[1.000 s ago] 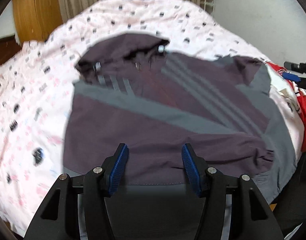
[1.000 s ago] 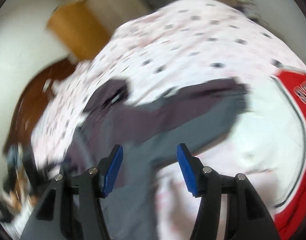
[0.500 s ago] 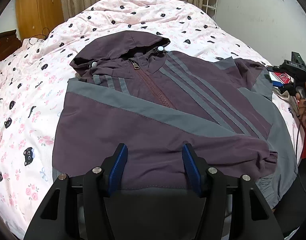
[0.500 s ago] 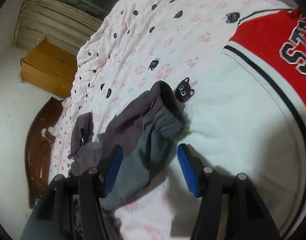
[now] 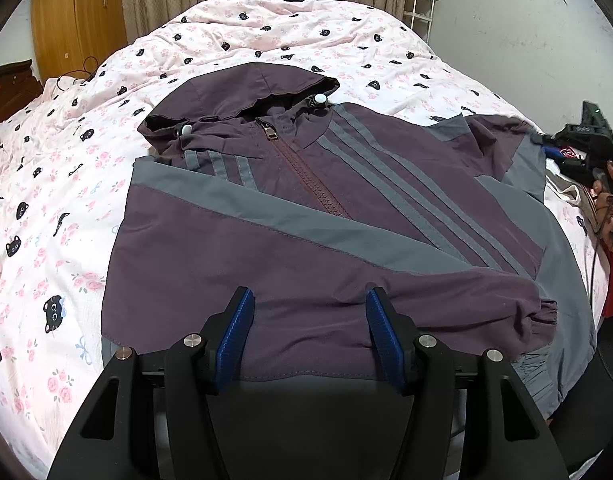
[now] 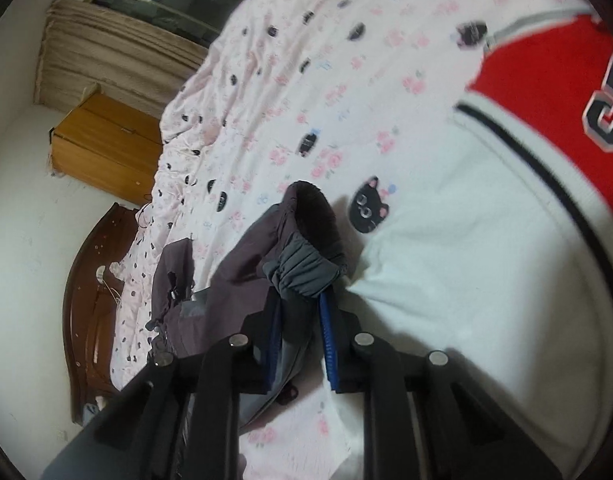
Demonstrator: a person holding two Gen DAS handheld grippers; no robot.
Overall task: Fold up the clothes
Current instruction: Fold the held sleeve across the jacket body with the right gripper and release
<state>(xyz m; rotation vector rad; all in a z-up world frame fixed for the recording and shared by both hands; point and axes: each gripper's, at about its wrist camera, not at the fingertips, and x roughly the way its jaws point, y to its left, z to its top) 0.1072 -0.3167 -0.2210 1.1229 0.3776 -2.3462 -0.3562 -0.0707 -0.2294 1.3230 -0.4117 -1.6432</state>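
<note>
A purple and grey hooded jacket (image 5: 306,216) lies face up across the bed (image 5: 266,36), zipped, hood toward twelve o'clock and hem toward six. One sleeve is already folded across the lower chest, its cuff ending out at four o'clock. The left gripper (image 5: 306,332) hangs just over the hem at six o'clock, blue pads spread wide with nothing between them, only purple cloth showing below. Over on the right wrist camera, the right gripper (image 6: 300,332) has its pads pinched in on the other sleeve (image 6: 266,264), the gathered grey cuff bunched just past the fingertips at twelve o'clock. In the left view that gripper shows at three o'clock, at the jacket's far edge. A red and white jersey (image 6: 546,92) lies on the bed toward two o'clock of the cuff, close beside it.
</note>
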